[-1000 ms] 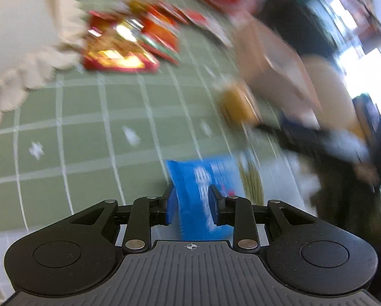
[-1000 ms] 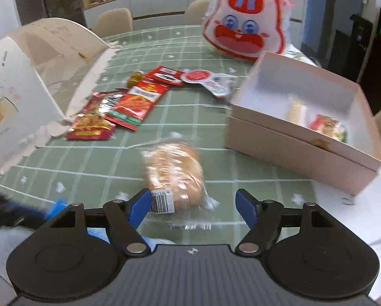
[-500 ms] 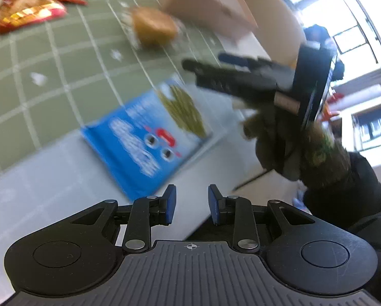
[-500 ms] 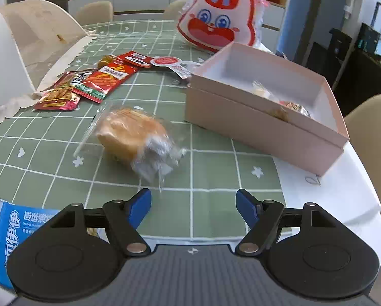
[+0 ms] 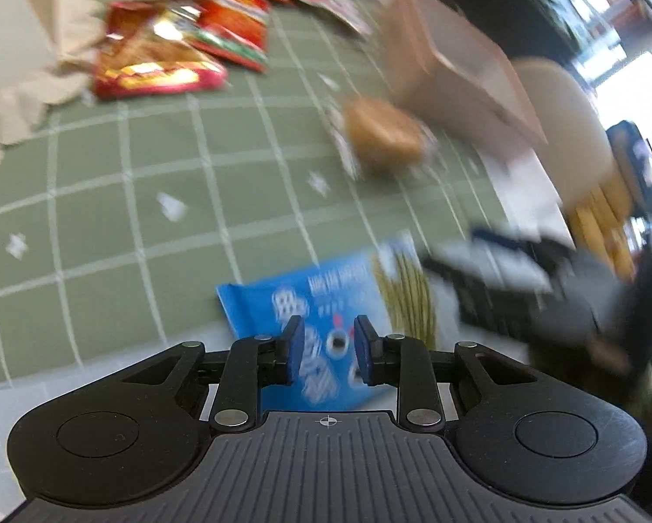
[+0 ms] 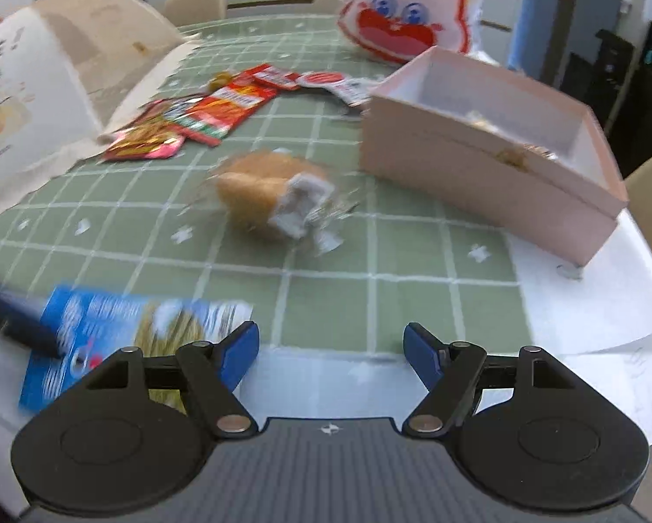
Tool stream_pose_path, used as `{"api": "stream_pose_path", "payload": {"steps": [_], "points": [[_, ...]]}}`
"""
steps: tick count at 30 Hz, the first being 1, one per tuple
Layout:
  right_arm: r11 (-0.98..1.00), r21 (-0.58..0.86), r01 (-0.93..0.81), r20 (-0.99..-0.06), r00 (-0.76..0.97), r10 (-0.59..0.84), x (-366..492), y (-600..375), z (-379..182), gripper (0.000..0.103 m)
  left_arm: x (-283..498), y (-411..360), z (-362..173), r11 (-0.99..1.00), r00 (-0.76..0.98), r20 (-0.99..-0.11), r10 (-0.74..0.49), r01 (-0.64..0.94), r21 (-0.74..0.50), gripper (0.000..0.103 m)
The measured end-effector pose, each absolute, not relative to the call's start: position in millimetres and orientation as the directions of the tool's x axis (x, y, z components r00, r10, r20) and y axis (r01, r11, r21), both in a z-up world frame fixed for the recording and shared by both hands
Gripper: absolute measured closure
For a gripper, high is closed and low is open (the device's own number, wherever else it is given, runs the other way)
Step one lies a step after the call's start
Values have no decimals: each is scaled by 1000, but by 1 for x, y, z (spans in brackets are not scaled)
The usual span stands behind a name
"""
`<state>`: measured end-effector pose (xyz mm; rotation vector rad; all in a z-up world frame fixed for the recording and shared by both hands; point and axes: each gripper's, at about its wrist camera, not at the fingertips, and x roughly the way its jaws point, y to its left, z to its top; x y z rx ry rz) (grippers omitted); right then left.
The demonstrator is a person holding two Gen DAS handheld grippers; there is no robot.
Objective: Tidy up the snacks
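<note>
A blue snack packet (image 5: pixel 326 305) lies flat at the table's near edge; it also shows in the right wrist view (image 6: pixel 121 340). My left gripper (image 5: pixel 326 348) hovers just over its near end, jaws a narrow gap apart and holding nothing. A wrapped bread bun (image 6: pixel 269 191) lies mid-table, seen too in the left wrist view (image 5: pixel 382 135). My right gripper (image 6: pixel 330 357) is wide open and empty, near the table's front edge. A pink open box (image 6: pixel 491 152) with a few snacks inside stands to the right.
Red snack packets (image 6: pixel 195 117) lie at the back left beside a white paper bag (image 6: pixel 33 100). A red-and-white bunny bag (image 6: pixel 408 8) stands behind the box. Green checked cloth (image 6: pixel 369 270) covers the table. A beige chair (image 5: pixel 561 130) is at the right.
The left gripper let go of the blue packet, swung right, then came back over it. The right gripper pulled back from the bun, which now lies farther from it.
</note>
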<state>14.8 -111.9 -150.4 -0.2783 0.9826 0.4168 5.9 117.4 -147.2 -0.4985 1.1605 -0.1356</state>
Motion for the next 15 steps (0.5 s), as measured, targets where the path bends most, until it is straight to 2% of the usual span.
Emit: {"api": "stream_pose_path", "payload": {"steps": [5, 8, 12, 15], "points": [[876, 7, -482, -808, 513, 289, 16, -110, -124, 29, 19, 134, -139, 875, 480, -832, -278, -231, -426, 74], [917, -2, -399, -760, 596, 258, 34, -114, -108, 29, 31, 125, -129, 855, 505, -795, -336, -191, -483, 74], [961, -72, -266, -712, 689, 137, 74, -117, -111, 29, 43, 104, -130, 822, 477, -760, -441, -125, -555, 74], [964, -113, -241, -741, 667, 80, 102, -113, -132, 41, 52, 92, -134, 827, 458, -761, -460, -91, -555, 74]]}}
